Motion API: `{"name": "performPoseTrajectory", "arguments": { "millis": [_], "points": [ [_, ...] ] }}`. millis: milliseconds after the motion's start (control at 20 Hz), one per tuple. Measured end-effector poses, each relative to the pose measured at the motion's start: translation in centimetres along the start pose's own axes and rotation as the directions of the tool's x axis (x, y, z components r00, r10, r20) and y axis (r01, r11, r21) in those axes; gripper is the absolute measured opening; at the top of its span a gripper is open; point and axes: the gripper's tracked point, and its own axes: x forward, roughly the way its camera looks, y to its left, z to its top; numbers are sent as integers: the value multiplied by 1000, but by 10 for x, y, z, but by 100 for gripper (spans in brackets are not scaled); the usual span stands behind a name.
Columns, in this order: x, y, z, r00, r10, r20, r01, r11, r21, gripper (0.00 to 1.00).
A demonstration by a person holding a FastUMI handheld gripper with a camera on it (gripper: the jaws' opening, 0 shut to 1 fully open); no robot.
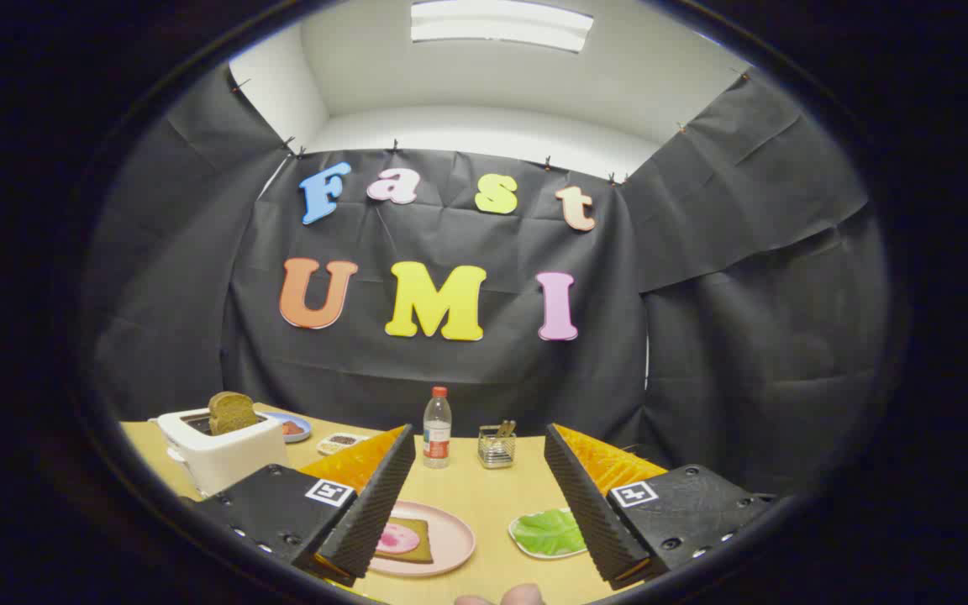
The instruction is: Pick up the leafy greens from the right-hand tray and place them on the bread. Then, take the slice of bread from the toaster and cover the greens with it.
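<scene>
Worktop [484, 504] of pale wood stretches ahead of me, and my tool [476, 512] hovers above it with its 2 fingers spread wide, holding nothing. Beyond the left finger stands a white toaster [219, 454] with 1 brown slice of bread [232, 412] upright in its slot. Between the fingers, nearer the left one, lies a pink plate [450, 542] carrying bread [417, 542] topped with a pink round slice [398, 536]. Just beside the right finger sits the right-hand tray [522, 538], small and white, holding the leafy greens [551, 529]. Further back stand a bottle [437, 437] and a small wire basket [497, 448]. I judge the greens to be light, thin and floppy, easily torn, so I would pinch them gently at a raised edge.
</scene>
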Motion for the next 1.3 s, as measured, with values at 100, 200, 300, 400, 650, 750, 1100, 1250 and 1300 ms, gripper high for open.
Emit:
{"name": "performPoseTrajectory", "arguments": {
  "millis": [100, 200, 300, 400, 650, 750, 1100, 1250, 1300],
  "points": [
    [3, 10, -2, 1000, 27, -15, -27, 999, 22, 95],
    [6, 17, -5, 999, 40, -17, -40, 999, 27, 95],
    [9, 20, -5, 999, 38, -9, -38, 999, 14, 95],
    [11, 25, -8, 999, 44, -10, -44, 999, 11, 95],
    [14, 29, -4, 999, 30, 28, -31, 999, 9, 95],
    [12, 35, -3, 999, 40, 30, -40, 999, 1, 95],
    [7, 45, -6, 997, 75, 32, -74, 997, -17, 95],
    [6, 48, -19, 995, 98, 2, -97, 995, -33, 95],
    [7, 46, -21, 995, 99, -7, -99, 995, -28, 95]
  ]
}}
